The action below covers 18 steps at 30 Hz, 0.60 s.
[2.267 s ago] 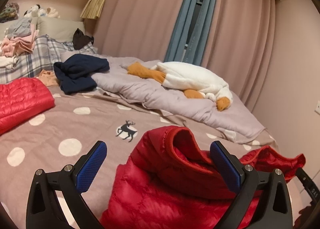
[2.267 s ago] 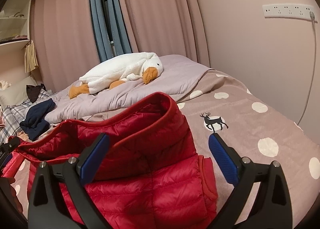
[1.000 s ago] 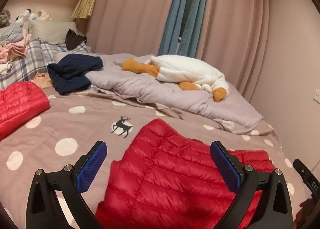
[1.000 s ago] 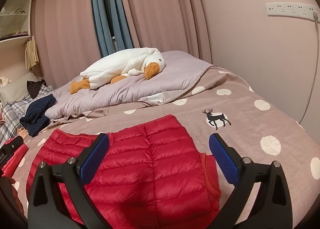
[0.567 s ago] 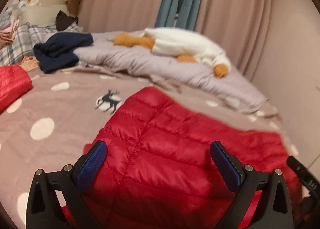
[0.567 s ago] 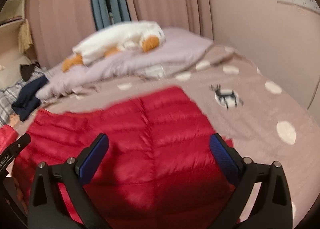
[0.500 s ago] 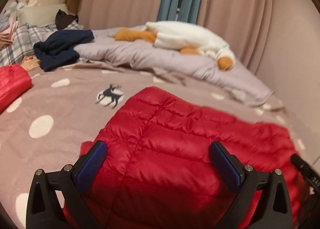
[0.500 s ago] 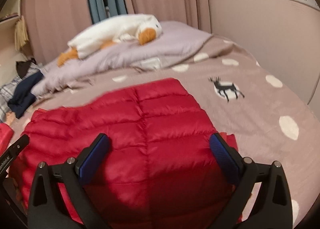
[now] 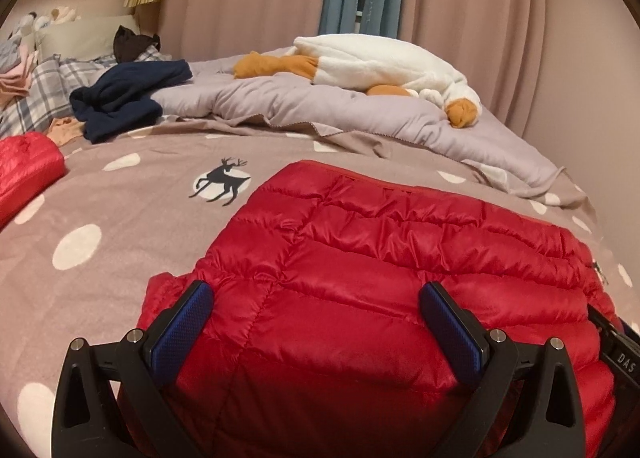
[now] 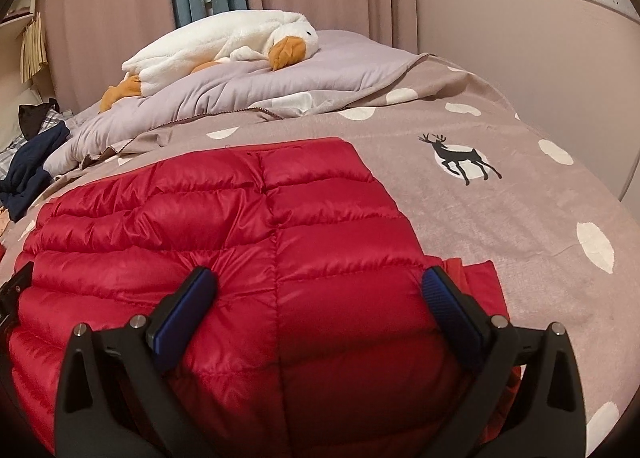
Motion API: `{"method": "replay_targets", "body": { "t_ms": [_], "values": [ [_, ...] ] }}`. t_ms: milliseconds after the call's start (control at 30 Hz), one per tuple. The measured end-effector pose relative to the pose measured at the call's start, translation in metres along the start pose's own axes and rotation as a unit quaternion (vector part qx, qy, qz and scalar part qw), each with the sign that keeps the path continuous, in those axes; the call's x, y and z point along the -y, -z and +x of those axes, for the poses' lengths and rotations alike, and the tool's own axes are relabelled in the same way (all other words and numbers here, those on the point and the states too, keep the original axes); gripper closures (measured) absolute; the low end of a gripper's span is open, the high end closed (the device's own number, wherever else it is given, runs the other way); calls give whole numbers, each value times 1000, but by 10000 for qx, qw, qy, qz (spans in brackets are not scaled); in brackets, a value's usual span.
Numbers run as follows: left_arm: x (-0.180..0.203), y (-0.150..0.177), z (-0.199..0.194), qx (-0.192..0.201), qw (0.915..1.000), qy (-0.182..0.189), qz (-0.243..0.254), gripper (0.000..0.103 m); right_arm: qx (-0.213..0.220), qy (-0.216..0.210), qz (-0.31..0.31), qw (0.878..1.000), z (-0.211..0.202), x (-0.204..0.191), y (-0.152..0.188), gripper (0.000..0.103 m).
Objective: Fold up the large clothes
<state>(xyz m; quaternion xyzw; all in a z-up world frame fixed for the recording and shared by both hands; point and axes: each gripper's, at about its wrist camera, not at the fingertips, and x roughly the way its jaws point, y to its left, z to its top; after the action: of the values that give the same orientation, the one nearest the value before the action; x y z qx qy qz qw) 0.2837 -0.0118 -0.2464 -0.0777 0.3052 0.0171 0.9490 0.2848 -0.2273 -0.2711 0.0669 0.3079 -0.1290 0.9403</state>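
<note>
— Hovering low over the jacket, both of them: left claw and right claw point forward along the bed, fingers spread wide, nothing gripped

— And the jacket?

— Red, quilted, lying flat on the dotted cover, folded into a block. A couple of seconds back its collar stood up in a hump; now it is pressed flat, and both claws sit lower and closer to it

— Around it?

— Goose toy on the lilac quilt beyond, navy garment left, another red piece at the far left edge. Nothing lies between claws and jacket
</note>
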Motion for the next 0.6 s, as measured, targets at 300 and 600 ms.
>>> {"method": "replay_targets", "body": {
  "t_ms": [300,600],
  "values": [
    [2,0,1,4,10000,-73,47,1,28,58,-28,10000,1,-2,-1,0],
    [2,1,1,3,10000,-80,52,1,23,56,-32,10000,1,-2,-1,0]
  ]
}}
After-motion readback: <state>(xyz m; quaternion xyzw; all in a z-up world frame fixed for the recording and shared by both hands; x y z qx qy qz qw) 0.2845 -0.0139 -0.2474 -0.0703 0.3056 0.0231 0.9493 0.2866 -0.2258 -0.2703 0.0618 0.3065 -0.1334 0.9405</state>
